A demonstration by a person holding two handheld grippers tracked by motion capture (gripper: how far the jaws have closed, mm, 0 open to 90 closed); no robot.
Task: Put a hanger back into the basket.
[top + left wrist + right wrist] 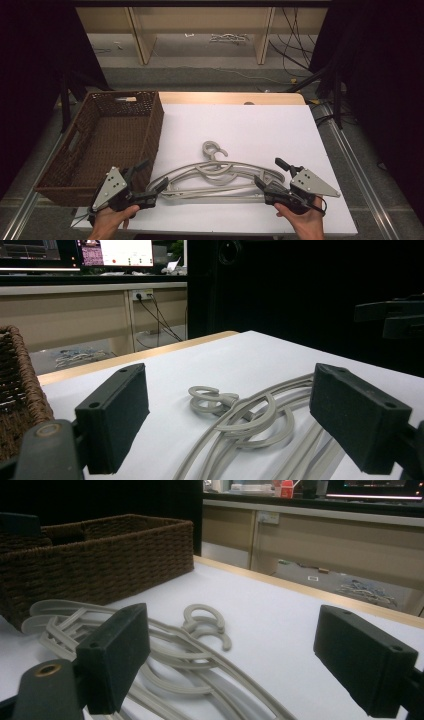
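A small stack of pale grey plastic hangers (220,176) lies flat on the white table top, hooks pointing away from me. My left gripper (152,175) rests low at the hangers' left end, open, with nothing between its jaws. My right gripper (270,172) sits at their right end, also open and holding nothing. In the left gripper view the hangers (210,401) lie ahead between the wide-apart jaws of my left gripper (237,415). In the right gripper view the hangers (205,617) curve between the jaws of my right gripper (245,660).
A dark brown wicker basket (156,120) stands at the table's left, close to my left gripper; its wall shows as the basket (20,380) and the basket (125,555). White table top (250,125) stretches beyond the hangers. Wooden furniture legs and cables are on the floor behind.
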